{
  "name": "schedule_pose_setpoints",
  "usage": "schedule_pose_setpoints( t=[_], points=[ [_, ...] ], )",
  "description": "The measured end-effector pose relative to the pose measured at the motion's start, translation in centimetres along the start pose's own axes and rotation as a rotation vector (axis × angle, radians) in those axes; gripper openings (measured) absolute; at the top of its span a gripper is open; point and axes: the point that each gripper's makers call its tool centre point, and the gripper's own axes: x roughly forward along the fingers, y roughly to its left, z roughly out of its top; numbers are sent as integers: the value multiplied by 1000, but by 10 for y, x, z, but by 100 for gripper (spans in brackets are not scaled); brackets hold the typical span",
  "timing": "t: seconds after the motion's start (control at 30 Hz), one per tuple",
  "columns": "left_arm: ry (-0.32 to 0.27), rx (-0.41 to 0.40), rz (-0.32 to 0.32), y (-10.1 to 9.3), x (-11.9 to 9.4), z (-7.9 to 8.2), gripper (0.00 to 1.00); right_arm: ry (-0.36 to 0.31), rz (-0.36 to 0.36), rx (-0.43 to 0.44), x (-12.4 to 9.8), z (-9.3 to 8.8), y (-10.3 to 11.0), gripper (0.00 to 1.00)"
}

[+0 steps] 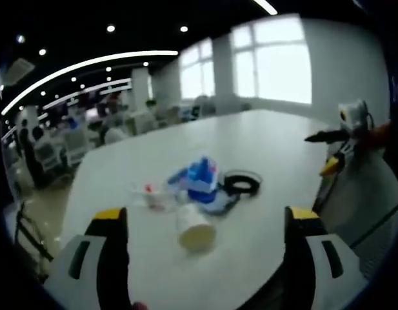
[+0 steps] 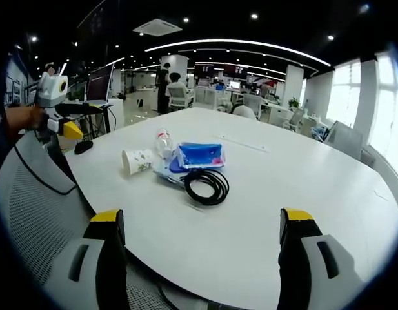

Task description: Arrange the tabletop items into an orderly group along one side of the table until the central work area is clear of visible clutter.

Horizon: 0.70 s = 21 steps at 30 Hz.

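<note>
With both grippers spread and holding nothing, the left gripper has the tipped paper cup just ahead between its 2 jaws, so it should advance level, straddle the cup, and close gently to avoid crushing it.

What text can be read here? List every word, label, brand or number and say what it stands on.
No text can be read in either view.
Blue packet: print too blurred to read.
Paper cup: faint pattern, no legible words.
Plastic bottle: label too small to read.
Screens far back in the office: lit, content too small to read.
</note>
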Motion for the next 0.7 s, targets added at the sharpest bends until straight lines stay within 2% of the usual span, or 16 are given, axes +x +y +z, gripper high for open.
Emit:
schedule_pose_setpoints(
  t=[0.23, 0.5, 0.6, 0.7],
  points=[
    [13, 57, -57, -1, 12, 9, 97, 4, 6, 1, 0, -1, 0, 100],
    [13, 112, -67, 12, 22, 20, 96, 4, 0, 7, 0, -2, 0, 99],
    [24, 159, -52, 21, 26, 21, 91, 3, 0, 8, 0, -3, -1, 99],
    [21, 157, -58, 24, 30, 24, 91, 4, 0, 7, 0, -3, -1, 99]
  ],
)
